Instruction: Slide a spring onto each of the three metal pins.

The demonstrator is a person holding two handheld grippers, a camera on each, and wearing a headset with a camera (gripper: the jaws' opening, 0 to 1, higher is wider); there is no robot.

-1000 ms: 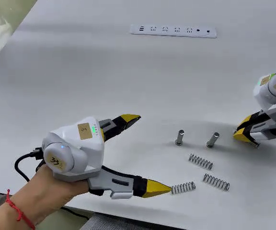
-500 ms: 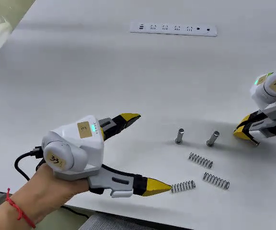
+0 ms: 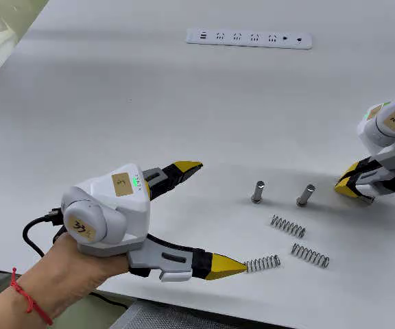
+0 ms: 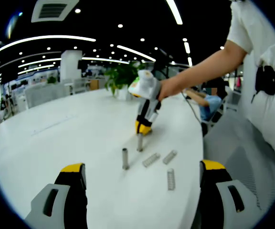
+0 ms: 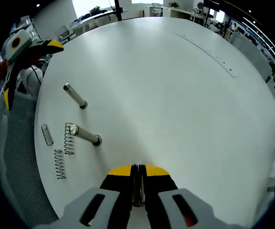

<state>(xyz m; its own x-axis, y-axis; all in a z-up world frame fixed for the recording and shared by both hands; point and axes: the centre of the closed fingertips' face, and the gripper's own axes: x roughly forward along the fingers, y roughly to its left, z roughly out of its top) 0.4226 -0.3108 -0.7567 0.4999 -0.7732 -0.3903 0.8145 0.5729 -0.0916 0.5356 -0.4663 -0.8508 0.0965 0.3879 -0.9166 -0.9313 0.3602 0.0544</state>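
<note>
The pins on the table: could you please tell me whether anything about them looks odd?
Two pins stand upright beside three loose springs, so the counts differ. The right gripper is shut on a slim metal piece, possibly the third pin. Nothing looks tipped or damaged.

wht table, ceiling strip lts, plant

Three springs just before two pins
</note>
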